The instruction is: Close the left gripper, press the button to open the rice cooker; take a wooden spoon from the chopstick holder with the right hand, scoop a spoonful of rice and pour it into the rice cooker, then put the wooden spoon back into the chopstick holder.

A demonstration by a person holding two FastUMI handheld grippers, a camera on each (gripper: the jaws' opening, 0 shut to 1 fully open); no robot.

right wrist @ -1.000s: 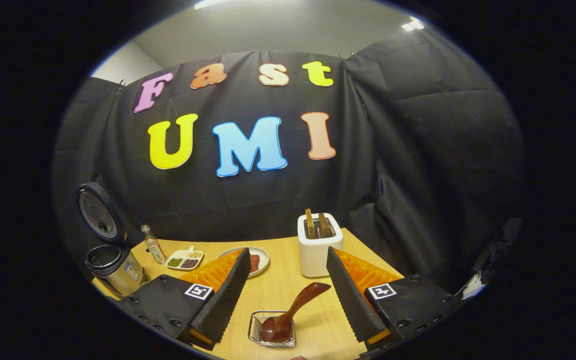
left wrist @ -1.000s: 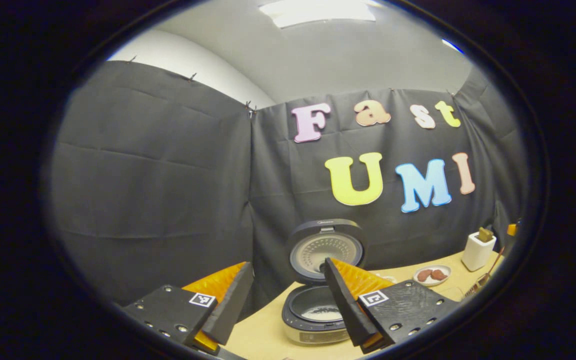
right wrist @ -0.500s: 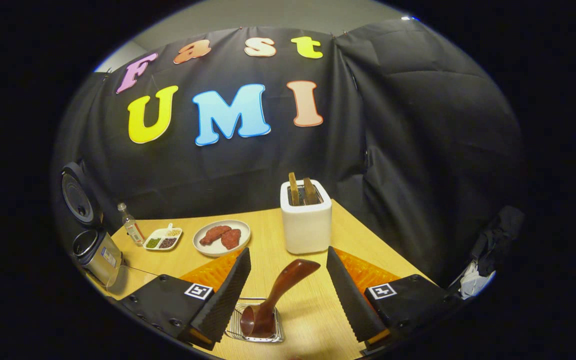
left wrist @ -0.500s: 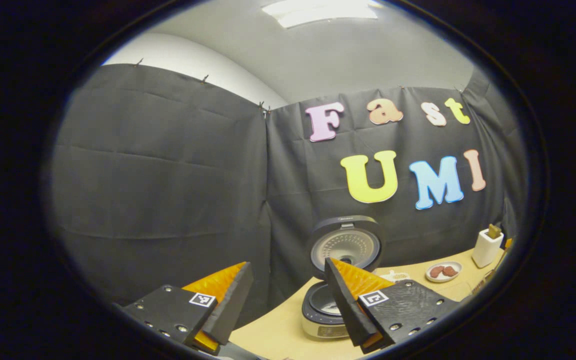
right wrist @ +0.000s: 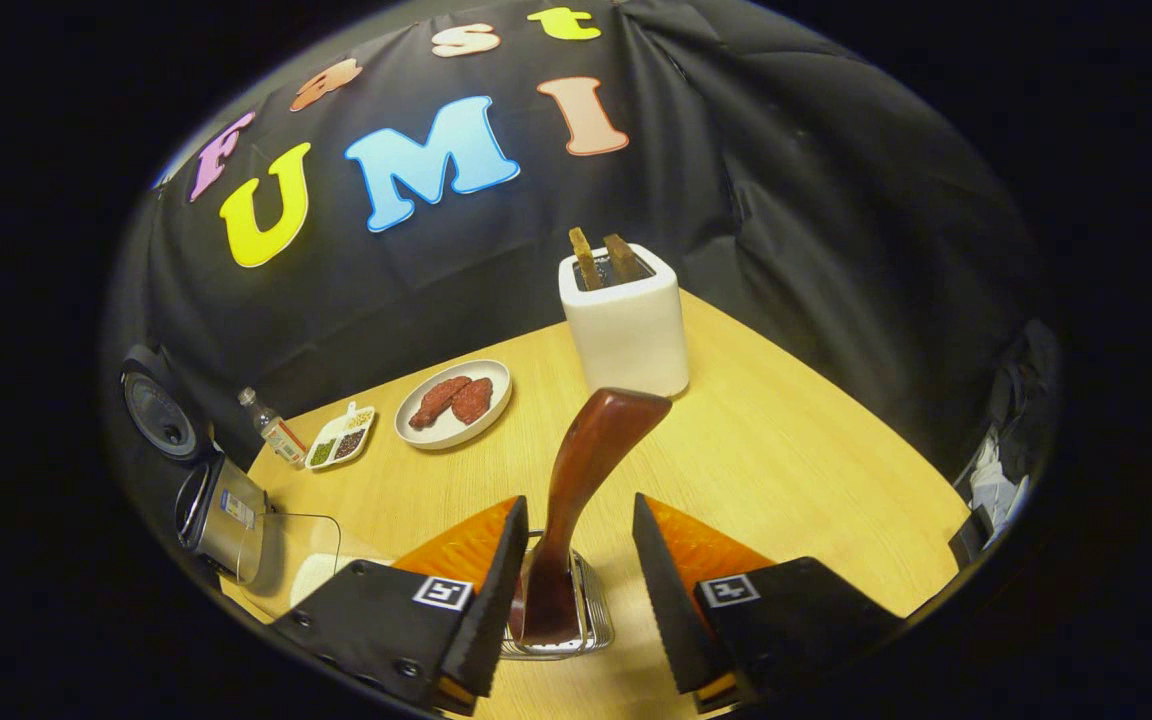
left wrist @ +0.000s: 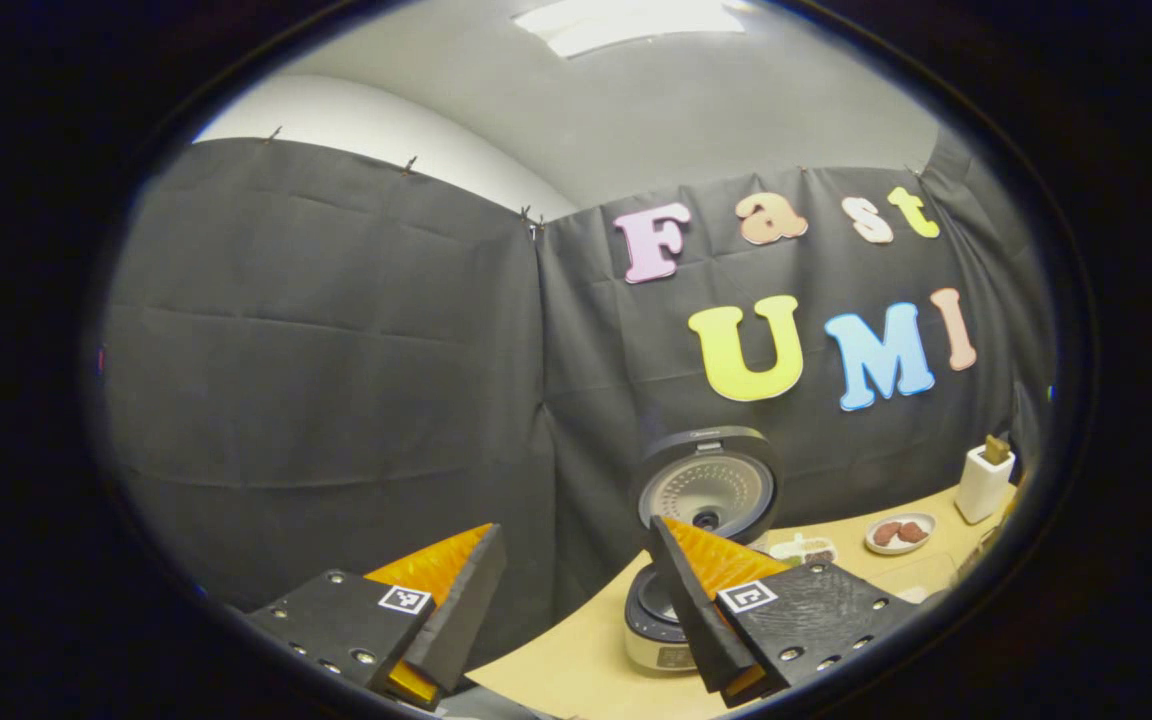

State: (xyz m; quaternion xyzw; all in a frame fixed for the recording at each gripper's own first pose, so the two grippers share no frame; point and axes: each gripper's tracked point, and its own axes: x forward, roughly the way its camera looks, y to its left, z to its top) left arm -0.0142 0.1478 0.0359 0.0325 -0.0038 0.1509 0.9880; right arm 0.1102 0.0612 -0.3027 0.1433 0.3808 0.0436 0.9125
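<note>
A dark wooden spoon [right wrist: 598, 432] stands bowl-down in a small wire chopstick holder [right wrist: 591, 625] on the table. My right gripper [right wrist: 576, 505] is lowered around it, and the handle rises between the two fingers. The jaws stand narrowly apart with a gap on the right side of the handle, so the gripper is open. The rice cooker [right wrist: 224, 512] stands far left with its lid [right wrist: 158, 405] up, and a clear container of rice [right wrist: 308, 562] sits beside it. My left gripper [left wrist: 574, 530] hangs open and empty, back from the open rice cooker [left wrist: 658, 628].
A white toaster [right wrist: 626, 322] holding two slices stands behind the spoon. A plate of meat [right wrist: 454, 402], a divided dish of beans [right wrist: 340, 441] and a small bottle [right wrist: 272, 431] lie along the back. The table edge runs at right, near the black cloth wall.
My right gripper has dropped and moved forward over the spoon, and its jaws have narrowed around the handle. My left gripper has drawn back from the cooker, which now looks smaller and farther right.
</note>
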